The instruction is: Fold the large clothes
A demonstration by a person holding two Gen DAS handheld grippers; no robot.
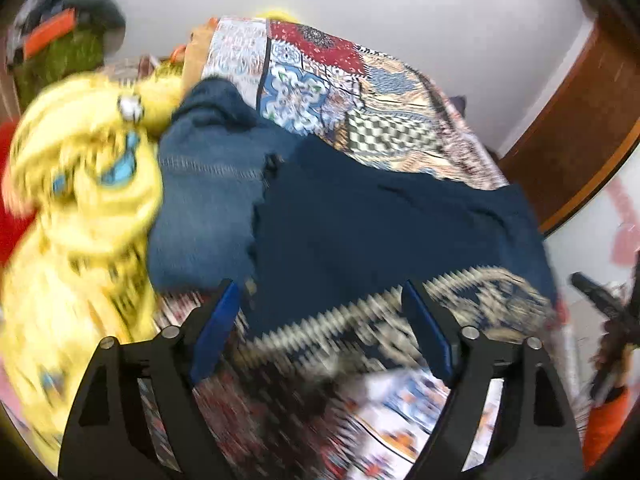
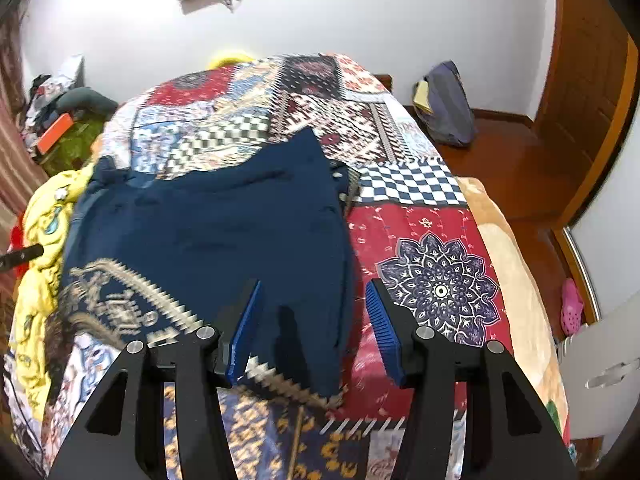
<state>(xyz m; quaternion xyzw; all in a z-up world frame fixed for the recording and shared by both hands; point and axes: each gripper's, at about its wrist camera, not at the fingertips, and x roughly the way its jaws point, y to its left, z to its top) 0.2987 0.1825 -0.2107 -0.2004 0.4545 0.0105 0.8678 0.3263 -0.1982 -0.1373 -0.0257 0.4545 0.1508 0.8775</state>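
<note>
A navy garment (image 1: 380, 220) with a beige zigzag border (image 1: 340, 316) lies spread on the patchwork bedspread (image 1: 312, 76). My left gripper (image 1: 320, 300) hovers over its bordered edge, blurred, jaws wide and open with nothing pinched. In the right wrist view the same navy garment (image 2: 220, 220) lies left of centre on the bedspread (image 2: 420, 232). My right gripper (image 2: 314, 286) stands open above the garment's right side. Its left pad is over the cloth and its right pad is over the red quilt patch. Neither pad presses on anything.
Folded blue jeans (image 1: 208, 200) lie left of the garment, beside a heap of yellow printed cloth (image 1: 80, 184). A dark bag (image 2: 444, 108) sits on the wooden floor past the bed's right side. A pink shoe (image 2: 572, 304) and a wooden door (image 2: 592, 80) are further right.
</note>
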